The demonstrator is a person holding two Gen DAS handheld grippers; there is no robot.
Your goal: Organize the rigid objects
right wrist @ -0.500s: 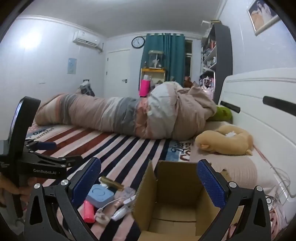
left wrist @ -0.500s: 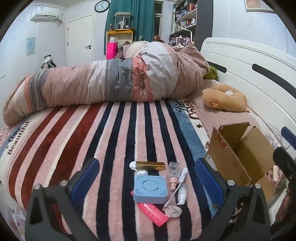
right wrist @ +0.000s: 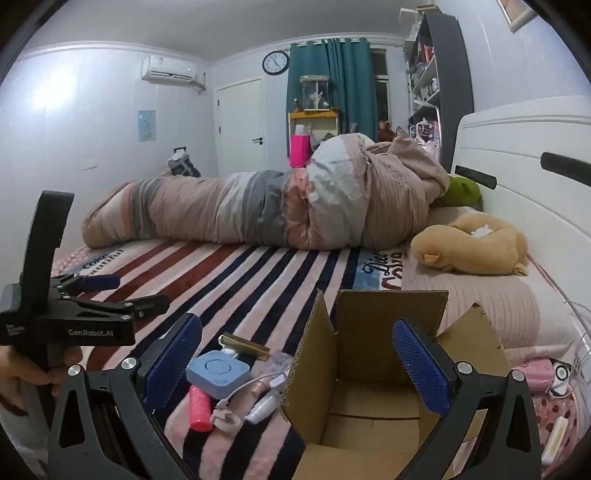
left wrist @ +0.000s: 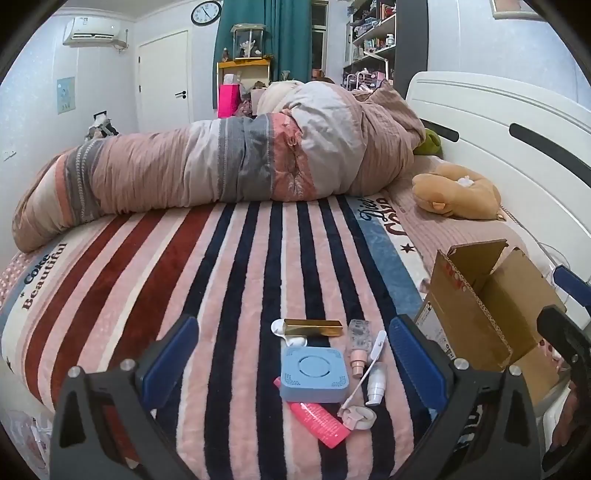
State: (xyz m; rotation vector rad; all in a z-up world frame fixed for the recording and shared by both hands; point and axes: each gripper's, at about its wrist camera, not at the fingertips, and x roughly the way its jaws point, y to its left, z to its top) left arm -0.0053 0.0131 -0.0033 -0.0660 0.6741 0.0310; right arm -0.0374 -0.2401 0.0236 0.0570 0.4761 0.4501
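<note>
My left gripper [left wrist: 291, 363] wide, empty, hovering over small items: blue case [left wrist: 314, 373], pink tube [left wrist: 319, 419], gold bar [left wrist: 314, 327], all left of cardboard box [right wrist: 373, 373]. My right gripper [right wrist: 297, 363] wide, empty, over box, probably because items go there.

Bedroom with a striped bed under cool, dim light

A white headboard [left wrist: 517, 122] stands at the bed's right, a rolled quilt [left wrist: 221, 166] lying across the striped blanket [left wrist: 184, 277]. Beyond it are a white door [right wrist: 242, 125], teal curtains [right wrist: 332, 74], a wall clock [right wrist: 275, 62], an air conditioner [right wrist: 169, 68] and what seem crowded shelves [left wrist: 373, 33], too blurred to read.
</note>
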